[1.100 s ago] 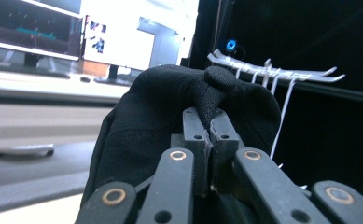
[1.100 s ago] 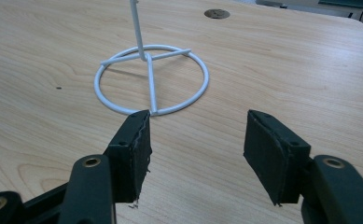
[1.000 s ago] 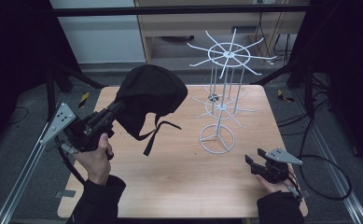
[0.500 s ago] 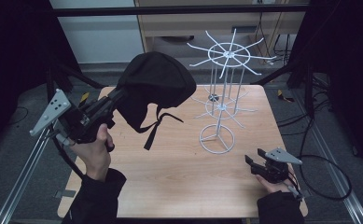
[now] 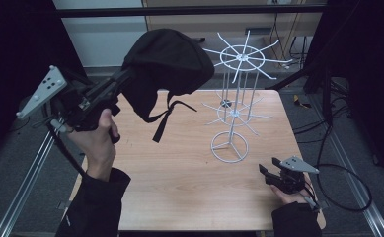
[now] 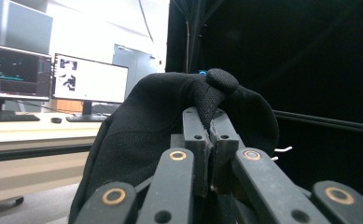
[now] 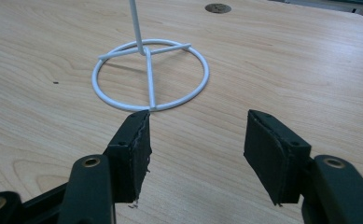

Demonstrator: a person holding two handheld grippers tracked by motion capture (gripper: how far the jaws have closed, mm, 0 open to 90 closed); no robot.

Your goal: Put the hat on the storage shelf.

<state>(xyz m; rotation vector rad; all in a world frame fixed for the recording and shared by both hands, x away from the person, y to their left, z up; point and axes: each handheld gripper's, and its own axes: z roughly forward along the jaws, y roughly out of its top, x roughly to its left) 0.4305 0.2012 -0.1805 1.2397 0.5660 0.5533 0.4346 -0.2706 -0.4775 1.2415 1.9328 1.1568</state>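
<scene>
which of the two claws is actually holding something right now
The left claw, raised over the table's left side, is clamped shut on the black cap. The right claw rests low with jaws apart, nothing between them.

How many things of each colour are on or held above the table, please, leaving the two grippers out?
Black: 1, the black cap, held up in the left gripper.
White: 1, the white wire rack, standing on the table.
Total: 2.

Black cap (image 5: 167, 64) lifted higher.
</scene>
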